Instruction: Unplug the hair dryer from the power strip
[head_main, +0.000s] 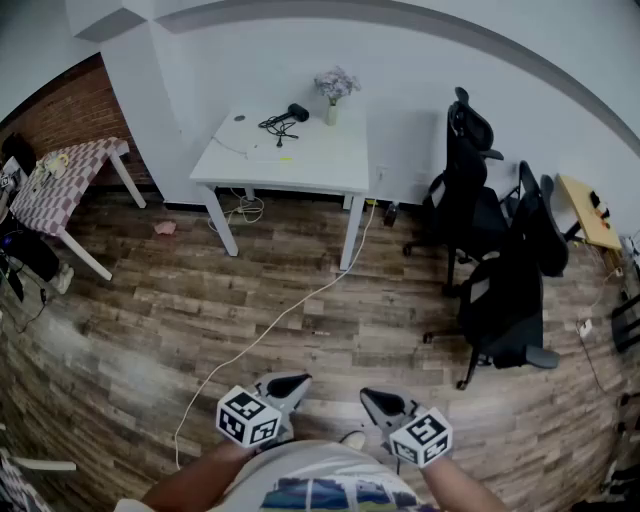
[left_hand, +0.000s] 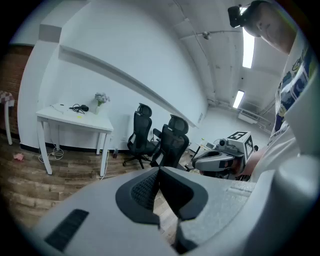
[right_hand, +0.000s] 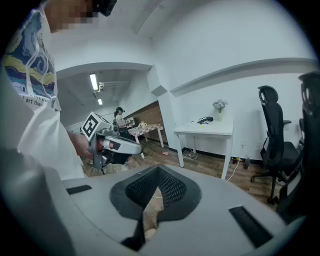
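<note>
The black hair dryer (head_main: 297, 112) lies at the back of a white table (head_main: 330, 165) far across the room, its dark cable (head_main: 278, 125) coiled beside it. A flat white piece with a yellow tag (head_main: 272, 153) lies in front of it; whether it is the power strip is too small to tell. Both grippers hang close to my body, far from the table. My left gripper (head_main: 290, 383) and right gripper (head_main: 370, 397) are both shut with nothing in them. The dryer (left_hand: 84, 107) also shows small in the left gripper view, and the dryer (right_hand: 210, 119) in the right gripper view.
A white cord (head_main: 270, 330) runs from the table leg across the wooden floor towards me. Two black office chairs (head_main: 505, 285) stand at the right. A checkered table (head_main: 70, 175) stands at the left. A vase of flowers (head_main: 335, 92) is on the white table.
</note>
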